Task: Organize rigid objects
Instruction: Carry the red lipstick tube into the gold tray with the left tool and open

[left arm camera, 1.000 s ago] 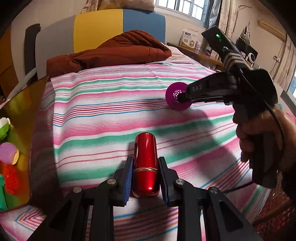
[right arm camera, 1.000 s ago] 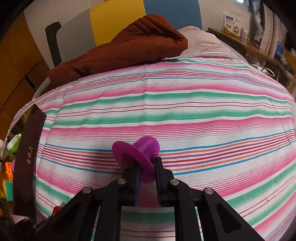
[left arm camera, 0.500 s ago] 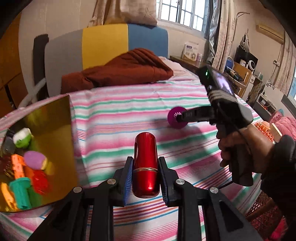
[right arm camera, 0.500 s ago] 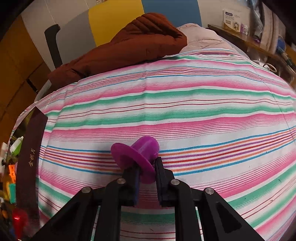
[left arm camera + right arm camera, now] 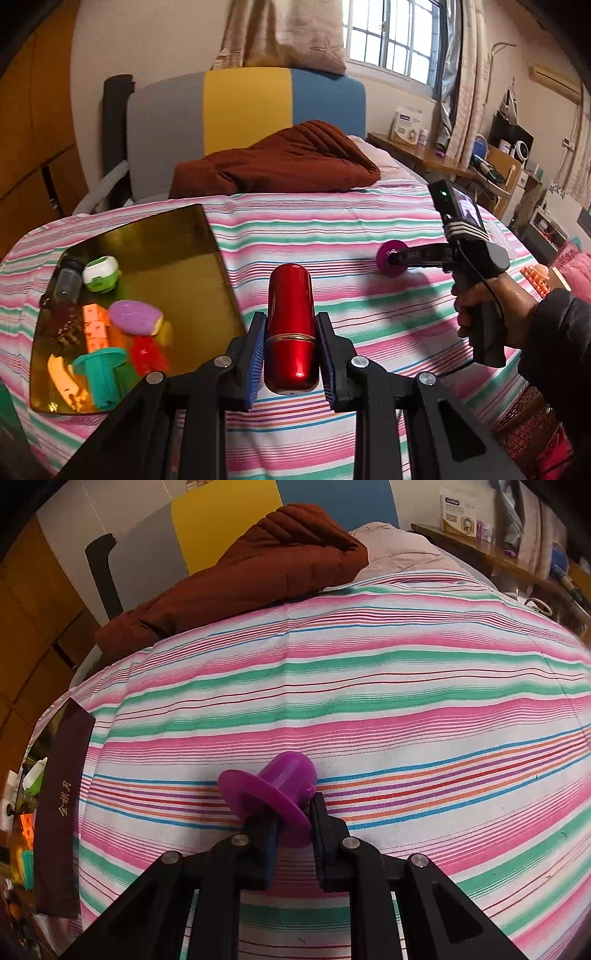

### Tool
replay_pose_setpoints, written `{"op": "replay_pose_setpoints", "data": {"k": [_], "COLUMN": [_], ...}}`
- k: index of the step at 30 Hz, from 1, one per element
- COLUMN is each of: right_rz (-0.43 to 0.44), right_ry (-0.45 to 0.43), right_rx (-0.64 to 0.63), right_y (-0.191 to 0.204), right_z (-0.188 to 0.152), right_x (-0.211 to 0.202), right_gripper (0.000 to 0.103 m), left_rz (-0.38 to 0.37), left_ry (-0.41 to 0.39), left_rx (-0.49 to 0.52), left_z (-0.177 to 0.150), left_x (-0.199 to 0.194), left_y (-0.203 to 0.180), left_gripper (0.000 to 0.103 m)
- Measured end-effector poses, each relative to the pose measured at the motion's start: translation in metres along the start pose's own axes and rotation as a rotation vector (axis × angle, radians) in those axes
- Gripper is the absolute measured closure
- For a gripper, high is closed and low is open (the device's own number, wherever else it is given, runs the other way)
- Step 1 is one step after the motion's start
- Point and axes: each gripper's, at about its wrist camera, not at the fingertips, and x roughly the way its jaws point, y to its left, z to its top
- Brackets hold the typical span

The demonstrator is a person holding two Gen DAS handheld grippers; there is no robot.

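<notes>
The left gripper (image 5: 290, 354) is pinching a glossy red metal cylinder with a thin gold band (image 5: 290, 325) between its blue-padded fingers (image 5: 256, 354), the pads pressing on the lower half of the cylinder near the band. The rounded far end of the cylinder is projecting forward beyond the jaws, above the pink, green and white striped bedsheet (image 5: 332, 236).

To the left of these jaws, a shallow gold-tinted mirrored tray (image 5: 177, 251) is lying on the sheet. It is holding a teal plastic flanged spool (image 5: 99, 373), a purple oval block (image 5: 135, 317), an orange studded block (image 5: 94, 326), a red piece (image 5: 147, 350), a green and white round container (image 5: 101, 273) and a small clear bottle with a dark cap (image 5: 68, 280), all crowded toward its near-left part.

Ahead and to the right of the left jaws, the right gripper (image 5: 293, 834) is being held in the person's right hand (image 5: 476, 306). Its jaws are closing on the stem of a magenta plastic flanged spool (image 5: 273, 794), the flange sitting just beyond the fingertips and tilting left. The spool is hanging above the sheet; whether it is touching the fabric cannot be told.

Far ahead of both jaws, a rust-brown quilted blanket (image 5: 280, 162) is lying bunched against a grey, yellow and blue headboard (image 5: 243, 107).
</notes>
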Motion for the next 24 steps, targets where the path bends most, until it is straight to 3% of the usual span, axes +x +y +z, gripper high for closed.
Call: {"op": "replay_pose_setpoints", "data": {"k": [19,24], "right_rz": [-0.065,-0.024], "right_ry": [-0.025,-0.010], "right_rx": [-0.108,-0.104], "right_y": [0.015,0.016], "right_z": [-0.002,0.000], "right_x": [-0.001,-0.001], "right_gripper": [0.087,0.087], "left_rz": [0.047,0.076], "left_ry": [0.040,0.044], "left_rx": [-0.086,-0.113], "left_z": [-0.018,-0.022], "left_x": [-0.002,-0.005], "left_y": [0.041,0.056], "left_gripper": [0.077,0.077]}}
